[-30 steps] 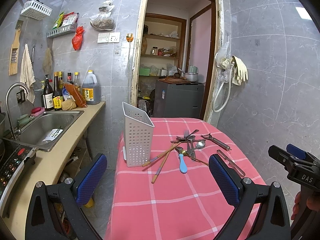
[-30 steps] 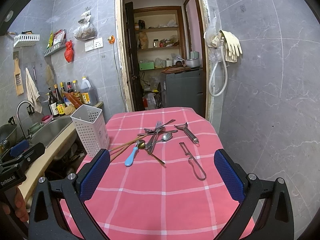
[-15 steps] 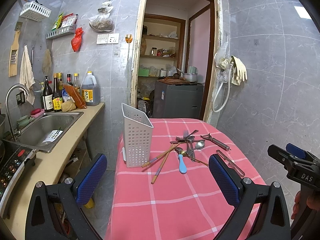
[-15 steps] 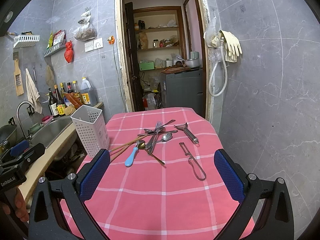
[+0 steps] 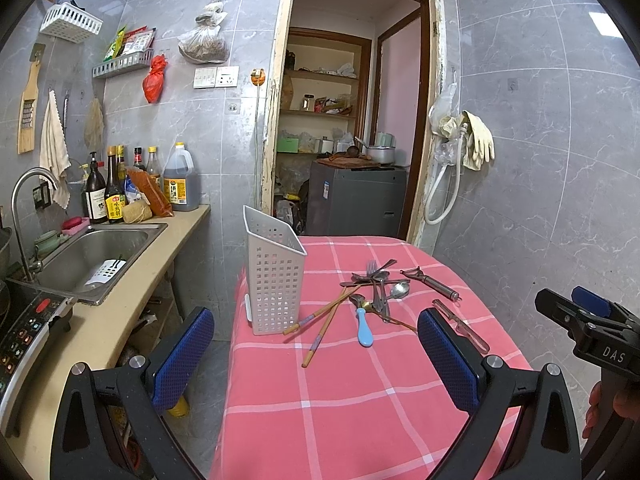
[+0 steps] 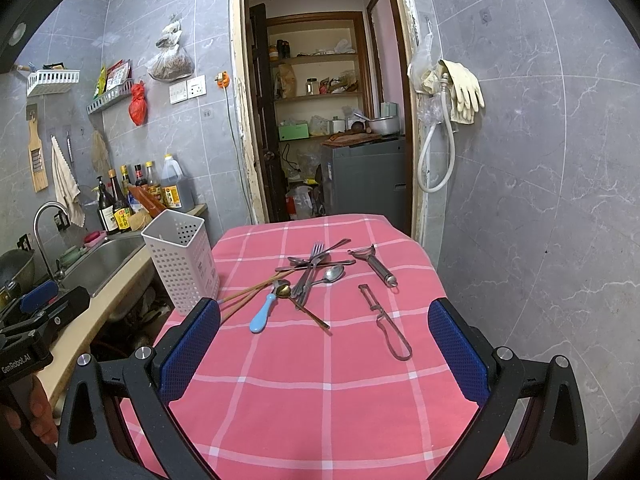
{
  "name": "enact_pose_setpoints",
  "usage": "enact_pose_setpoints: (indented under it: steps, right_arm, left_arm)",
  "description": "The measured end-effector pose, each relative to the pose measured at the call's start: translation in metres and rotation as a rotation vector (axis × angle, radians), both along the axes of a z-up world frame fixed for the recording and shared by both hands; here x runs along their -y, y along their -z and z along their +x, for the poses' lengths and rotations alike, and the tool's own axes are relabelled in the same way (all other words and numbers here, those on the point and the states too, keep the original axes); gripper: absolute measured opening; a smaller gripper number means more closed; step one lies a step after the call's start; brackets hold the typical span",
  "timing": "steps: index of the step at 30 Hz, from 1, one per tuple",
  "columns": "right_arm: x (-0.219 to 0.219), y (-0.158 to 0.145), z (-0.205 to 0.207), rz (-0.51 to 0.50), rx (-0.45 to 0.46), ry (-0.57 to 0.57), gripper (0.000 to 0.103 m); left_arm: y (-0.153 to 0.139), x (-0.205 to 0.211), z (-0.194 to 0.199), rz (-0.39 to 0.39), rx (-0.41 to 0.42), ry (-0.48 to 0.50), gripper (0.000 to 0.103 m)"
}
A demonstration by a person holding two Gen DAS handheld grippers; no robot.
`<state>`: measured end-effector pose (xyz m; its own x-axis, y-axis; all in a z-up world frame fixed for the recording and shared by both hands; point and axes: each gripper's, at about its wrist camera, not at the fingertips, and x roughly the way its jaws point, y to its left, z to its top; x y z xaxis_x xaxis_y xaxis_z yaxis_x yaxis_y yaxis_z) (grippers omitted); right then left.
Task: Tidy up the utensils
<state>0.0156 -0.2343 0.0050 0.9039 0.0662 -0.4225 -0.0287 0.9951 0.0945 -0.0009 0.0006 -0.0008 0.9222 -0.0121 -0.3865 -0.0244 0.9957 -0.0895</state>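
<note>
Steel cutlery (image 6: 312,268) lies piled beside white caddy (image 6: 182,260); both jaws wide.

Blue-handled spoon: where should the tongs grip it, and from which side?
Grip the blue-handled spoon on its thick blue handle, coming from above on the near side with the right tongs. The handle end lies clear on the tablecloth, while the bowl end sits tangled with the forks and spoons.

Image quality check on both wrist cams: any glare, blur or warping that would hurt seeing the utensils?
Left wrist view: strong fisheye bowing of wall tiles, black vignette corners, ceiling light blown out; utensil pile sharp, evenly lit. Right wrist view: same distortion and vignette, no motion blur; peelers and utensil holder crisp, shadows soft.
</note>
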Motion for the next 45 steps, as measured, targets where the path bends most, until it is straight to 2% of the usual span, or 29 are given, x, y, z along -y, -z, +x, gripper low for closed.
enact_pose_setpoints:
  steps: [11, 18, 26, 36, 41, 45]
  right_arm:
    - [-0.007, 0.002, -0.003, 0.007, 0.004, 0.002, 0.102]
    - [0.006, -0.006, 0.013, 0.024, 0.017, 0.006, 0.102]
    - [0.024, -0.024, 0.037, 0.006, 0.042, -0.011, 0.102]
    - [0.055, -0.042, 0.104, -0.035, 0.128, -0.055, 0.102]
    - [0.073, -0.037, 0.149, -0.042, 0.146, -0.079, 0.102]
    - [0.089, -0.020, 0.191, -0.030, 0.118, -0.114, 0.102]
  left_arm:
    - [0.000, 0.003, 0.004, 0.007, -0.014, -0.001, 0.102]
    - [0.000, 0.009, 0.012, 0.018, -0.027, 0.012, 0.102]
    - [-0.009, 0.017, 0.041, -0.020, -0.026, 0.011, 0.102]
    - [-0.020, 0.049, 0.104, -0.032, 0.025, 0.023, 0.102]
    - [-0.005, 0.068, 0.143, -0.042, 0.008, 0.029, 0.102]
    - [0.014, 0.081, 0.172, -0.042, -0.027, 0.035, 0.102]
